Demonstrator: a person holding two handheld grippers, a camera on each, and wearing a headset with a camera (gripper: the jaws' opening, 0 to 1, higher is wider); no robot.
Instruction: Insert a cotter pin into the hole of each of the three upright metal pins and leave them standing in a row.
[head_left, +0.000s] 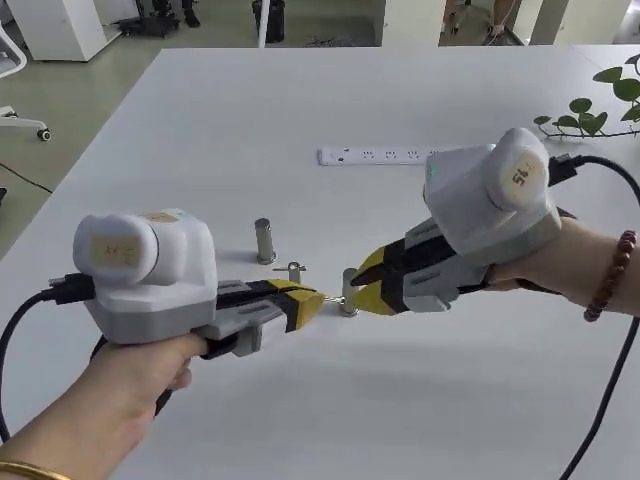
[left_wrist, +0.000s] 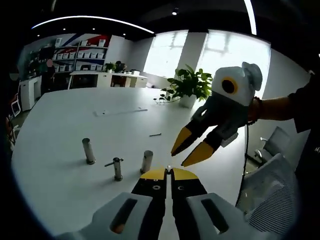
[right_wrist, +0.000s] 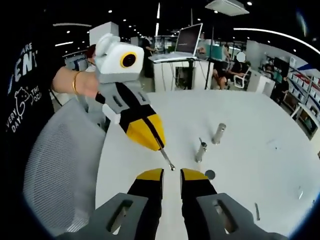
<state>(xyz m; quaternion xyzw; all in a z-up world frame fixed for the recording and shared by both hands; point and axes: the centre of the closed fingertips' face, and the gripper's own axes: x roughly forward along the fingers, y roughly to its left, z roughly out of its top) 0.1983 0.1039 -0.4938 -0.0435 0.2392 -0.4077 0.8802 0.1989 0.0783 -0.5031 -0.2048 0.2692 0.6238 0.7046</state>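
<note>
We show the left gripper (head_left: 319, 298), jaws clamped on a cotter pin (right_wrist: 166, 159), beside the near pin (head_left: 348, 303) on the table (head_left: 300, 120); the right gripper (head_left: 353, 284) faces it, jaws apart. The middle pin (head_left: 295, 272) carries an inserted cotter (left_wrist: 110, 163); the far pin (head_left: 264, 240) stands upright.

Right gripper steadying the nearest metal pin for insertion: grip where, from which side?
Grip the nearest metal pin low on its shaft, from the right gripper's own side, jaws level. It stands upright, and the middle pin carries its cotter pin near the top, so the hole likely sits high. A low hold leaves it free for the held cotter pin in the left gripper.
</note>
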